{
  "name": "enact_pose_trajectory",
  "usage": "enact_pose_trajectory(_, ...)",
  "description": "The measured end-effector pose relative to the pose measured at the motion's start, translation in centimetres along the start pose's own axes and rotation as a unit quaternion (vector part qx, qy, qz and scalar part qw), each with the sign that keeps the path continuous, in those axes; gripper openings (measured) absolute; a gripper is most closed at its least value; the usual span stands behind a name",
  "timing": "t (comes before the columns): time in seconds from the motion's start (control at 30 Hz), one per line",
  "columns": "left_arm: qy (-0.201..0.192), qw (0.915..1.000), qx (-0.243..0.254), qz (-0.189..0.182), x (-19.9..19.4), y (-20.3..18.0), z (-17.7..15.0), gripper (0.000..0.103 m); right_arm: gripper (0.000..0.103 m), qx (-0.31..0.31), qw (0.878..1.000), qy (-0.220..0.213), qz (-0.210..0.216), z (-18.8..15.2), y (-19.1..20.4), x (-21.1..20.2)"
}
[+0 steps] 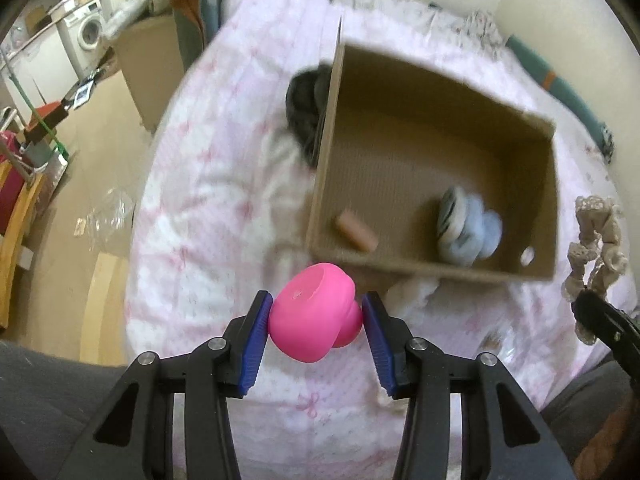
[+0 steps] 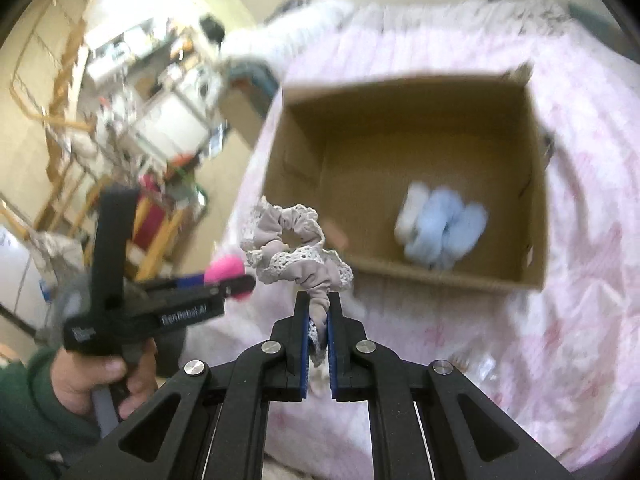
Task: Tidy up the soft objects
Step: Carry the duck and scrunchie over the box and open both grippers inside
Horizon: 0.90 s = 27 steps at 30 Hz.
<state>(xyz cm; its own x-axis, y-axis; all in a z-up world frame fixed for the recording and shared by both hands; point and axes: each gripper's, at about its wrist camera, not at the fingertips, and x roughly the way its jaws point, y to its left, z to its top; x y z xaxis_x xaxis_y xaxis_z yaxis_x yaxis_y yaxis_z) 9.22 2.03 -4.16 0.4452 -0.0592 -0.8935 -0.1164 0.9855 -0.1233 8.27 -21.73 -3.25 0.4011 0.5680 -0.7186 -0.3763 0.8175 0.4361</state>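
Two handheld grippers, each holding one soft item above a bed covered in a pink-and-white bow-print quilt [image 1: 208, 184].

Left gripper [image 1: 316, 322]: blue-padded fingers [image 1: 256, 340] closed partway onto a bright pink rounded silicone piece [image 1: 314, 316], held just short of the near wall of an open brown cardboard box [image 1: 532, 208]. In the right wrist view the same gripper [image 2: 236, 282] appears at the left, gripped by the person's left hand [image 2: 100, 380].

Right gripper [image 2: 318, 322]: fingers nearly closed, pinching a beige fabric scrunchie with white lace trim [image 2: 296, 248] by its lower fold; the loop stands up in front of the box's near-left corner.

Box contents: one light blue and white fluffy bundle [image 1: 470, 226] near the right wall; one small peach cylindrical piece [image 1: 356, 233] near the left front corner.

Beside the box's left wall, on the quilt: one dark fuzzy item [image 1: 308, 112], blurred.
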Motion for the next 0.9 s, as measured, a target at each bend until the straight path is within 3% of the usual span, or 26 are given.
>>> enact_pose_trajectory(0.13, -0.029, 0.9995, 0.011, -0.007, -1.8, -0.7, 2.3, 0.043, 0.009, 0.021, 0.999, -0.041, -0.001, 1.7, -0.6, -2.3)
enact_pose_trajectory(0.27, -0.052, 0.9982, 0.029, -0.004, -2.6, -1.5, 4.4, 0.043, 0.009, 0.034, 0.998, -0.056, -0.002, 3.2, -1.8, -3.1)
enact_pose_trajectory(0.7, -0.073, 0.9953, 0.062, -0.003, -1.2, -3.5, 8.3, 0.043, 0.009, 0.056, 0.995, -0.083, -0.025, 7.1, -5.6, -3.3)
enact_pose_trajectory(0.9, -0.075, 0.9939, 0.081, 0.004, 1.3, -4.7, 9.4, 0.043, 0.009, 0.104, 0.991, -0.072, -0.031, 6.5, -8.9, -1.1)
